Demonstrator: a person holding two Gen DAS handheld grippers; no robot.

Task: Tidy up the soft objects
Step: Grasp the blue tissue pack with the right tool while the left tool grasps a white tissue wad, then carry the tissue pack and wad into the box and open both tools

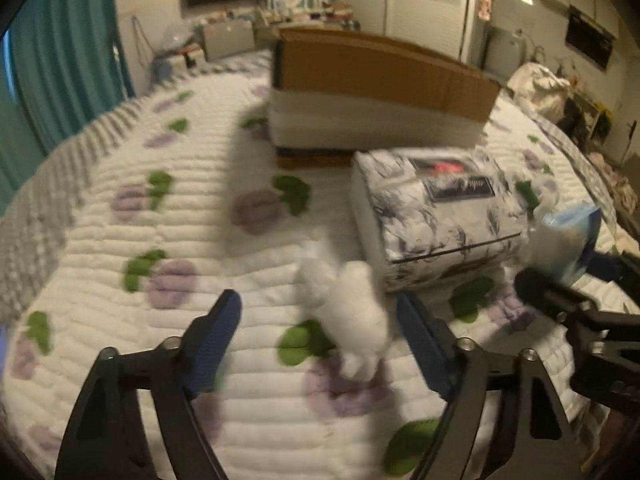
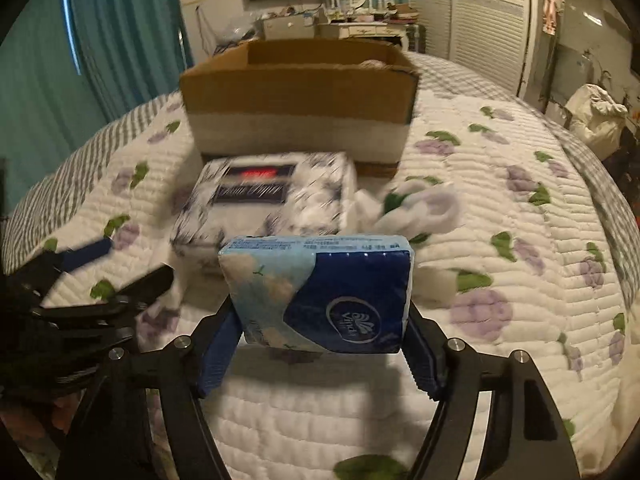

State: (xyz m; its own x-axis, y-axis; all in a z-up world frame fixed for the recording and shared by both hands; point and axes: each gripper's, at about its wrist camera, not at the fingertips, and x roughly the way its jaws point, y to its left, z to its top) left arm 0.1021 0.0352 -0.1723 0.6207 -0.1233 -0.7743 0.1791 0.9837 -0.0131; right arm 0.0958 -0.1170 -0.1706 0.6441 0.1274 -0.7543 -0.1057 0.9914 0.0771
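**Tissue pack lifted, most items waiting**

The cardboard box [image 2: 296, 92] is sitting on the bed [image 2: 520, 264], nearly empty as far as I can see. My right gripper [image 2: 320, 340] is clamping the tissue pack [image 2: 320, 292]; my left gripper [image 1: 320, 344], fingers apart, is straddling the white plush [image 1: 352, 312].

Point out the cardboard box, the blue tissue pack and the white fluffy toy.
cardboard box [image 2: 296, 88]: right wrist view, front brown wall.
blue tissue pack [image 2: 320, 292]: right wrist view, front face.
white fluffy toy [image 1: 352, 316]: left wrist view, body.
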